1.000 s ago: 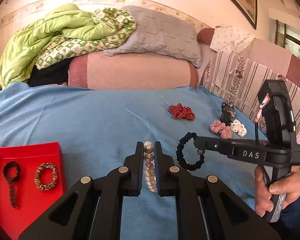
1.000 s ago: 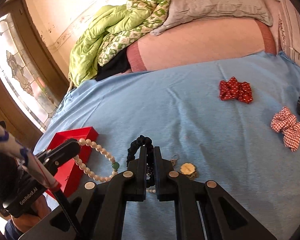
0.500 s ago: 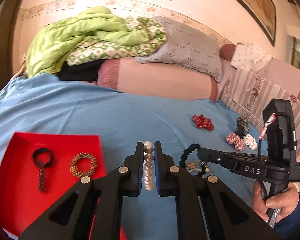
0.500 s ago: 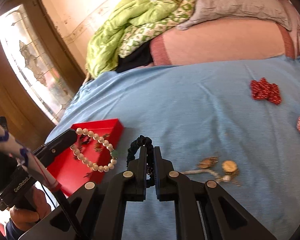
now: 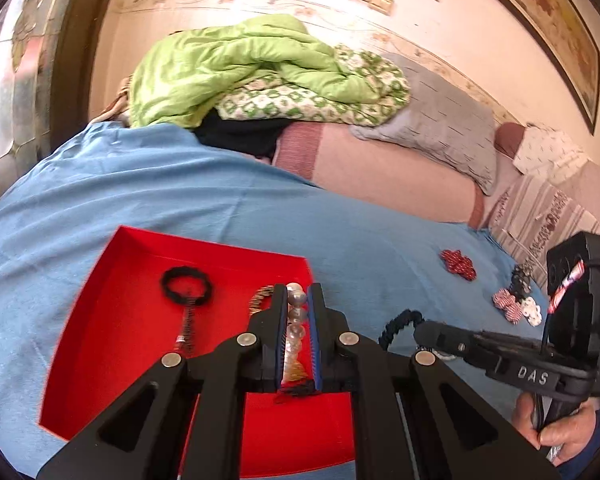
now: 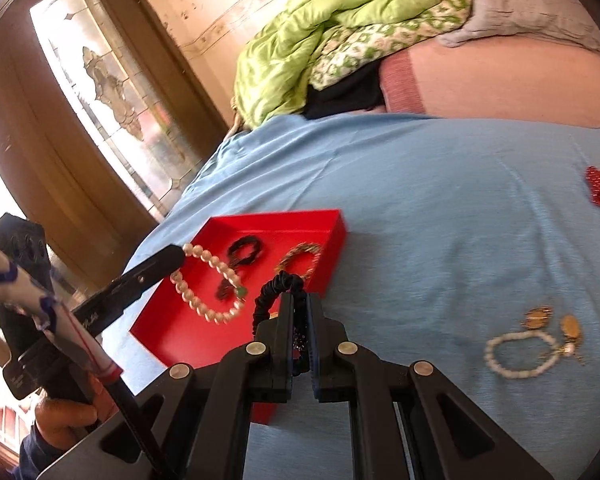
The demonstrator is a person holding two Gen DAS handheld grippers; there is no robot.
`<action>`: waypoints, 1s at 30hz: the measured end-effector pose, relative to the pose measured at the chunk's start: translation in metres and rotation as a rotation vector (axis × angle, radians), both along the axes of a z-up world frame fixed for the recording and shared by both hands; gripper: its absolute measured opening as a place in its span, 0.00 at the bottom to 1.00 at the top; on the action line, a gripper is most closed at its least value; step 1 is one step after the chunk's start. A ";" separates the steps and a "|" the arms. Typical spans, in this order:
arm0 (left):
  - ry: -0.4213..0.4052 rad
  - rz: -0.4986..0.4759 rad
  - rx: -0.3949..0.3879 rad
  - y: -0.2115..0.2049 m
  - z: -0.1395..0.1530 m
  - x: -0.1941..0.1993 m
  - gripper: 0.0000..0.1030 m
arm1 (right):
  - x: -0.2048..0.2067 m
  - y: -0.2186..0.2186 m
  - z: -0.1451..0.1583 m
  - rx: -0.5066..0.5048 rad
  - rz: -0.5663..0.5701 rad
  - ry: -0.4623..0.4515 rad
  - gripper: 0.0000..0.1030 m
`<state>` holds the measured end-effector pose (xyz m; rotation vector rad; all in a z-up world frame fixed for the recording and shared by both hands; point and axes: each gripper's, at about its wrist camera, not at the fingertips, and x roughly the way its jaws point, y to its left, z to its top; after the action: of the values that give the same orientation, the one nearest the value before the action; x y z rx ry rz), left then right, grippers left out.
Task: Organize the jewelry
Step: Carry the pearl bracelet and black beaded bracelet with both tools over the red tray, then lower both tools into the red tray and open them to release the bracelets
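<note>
Both tools have swung over the red tray (image 5: pixel 112 344); we see the left tool (image 5: pixel 298 300) clamped on the pearl bracelet (image 6: pixel 204 280), the right tool (image 6: pixel 299 308) on a black bracelet (image 6: pixel 272 292); only the right view, lower right, shows another pearl bracelet (image 6: pixel 516 356).

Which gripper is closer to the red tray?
Left. The left gripper hangs right over the red tray with the pearl bracelet. The right gripper, clamping a black bracelet, is beside the tray's near corner.

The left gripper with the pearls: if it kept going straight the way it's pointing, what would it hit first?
Probably the red tray: the left gripper, shut on the pearl bracelet, points down over it, near the gold bracelet. Depth is uncertain.
</note>
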<state>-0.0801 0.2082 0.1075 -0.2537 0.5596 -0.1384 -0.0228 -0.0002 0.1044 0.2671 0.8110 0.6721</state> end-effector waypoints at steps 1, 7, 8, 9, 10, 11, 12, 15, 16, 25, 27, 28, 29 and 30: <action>0.002 0.009 -0.002 0.005 -0.001 0.000 0.09 | 0.001 0.004 -0.001 0.003 0.010 0.008 0.07; 0.038 0.063 -0.026 0.037 -0.012 0.003 0.09 | 0.003 0.034 -0.010 0.007 0.066 0.037 0.07; 0.043 0.071 -0.025 0.040 -0.013 0.003 0.09 | 0.005 0.037 -0.011 0.007 0.073 0.039 0.07; 0.049 0.078 -0.023 0.044 -0.016 0.002 0.09 | 0.006 0.042 -0.012 0.007 0.079 0.041 0.07; 0.055 0.085 -0.021 0.048 -0.018 0.003 0.09 | 0.007 0.047 -0.013 0.007 0.085 0.044 0.07; 0.059 0.094 -0.021 0.050 -0.019 0.003 0.09 | 0.009 0.052 -0.014 0.008 0.091 0.048 0.07; 0.067 0.101 -0.023 0.054 -0.021 0.004 0.09 | 0.010 0.057 -0.015 0.007 0.096 0.050 0.07; 0.088 0.127 -0.025 0.063 -0.026 0.006 0.09 | 0.013 0.071 -0.020 0.004 0.110 0.062 0.07; 0.094 0.132 -0.034 0.067 -0.028 0.006 0.09 | 0.014 0.075 -0.021 0.006 0.113 0.063 0.07; 0.126 0.183 -0.039 0.081 -0.036 0.013 0.09 | 0.032 0.107 -0.036 0.021 0.144 0.111 0.07; 0.132 0.190 -0.035 0.082 -0.038 0.015 0.09 | 0.034 0.112 -0.039 0.012 0.149 0.111 0.07; 0.136 0.192 -0.034 0.083 -0.039 0.016 0.09 | 0.036 0.114 -0.041 0.009 0.149 0.114 0.07; 0.139 0.194 -0.031 0.083 -0.039 0.017 0.09 | 0.038 0.115 -0.042 0.008 0.148 0.117 0.07; 0.142 0.197 -0.028 0.083 -0.040 0.018 0.09 | 0.040 0.115 -0.043 0.006 0.145 0.118 0.07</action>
<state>-0.0617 0.2914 0.0673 -0.3462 0.6702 0.0634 0.0169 0.1152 0.0616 0.2575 0.9480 0.8004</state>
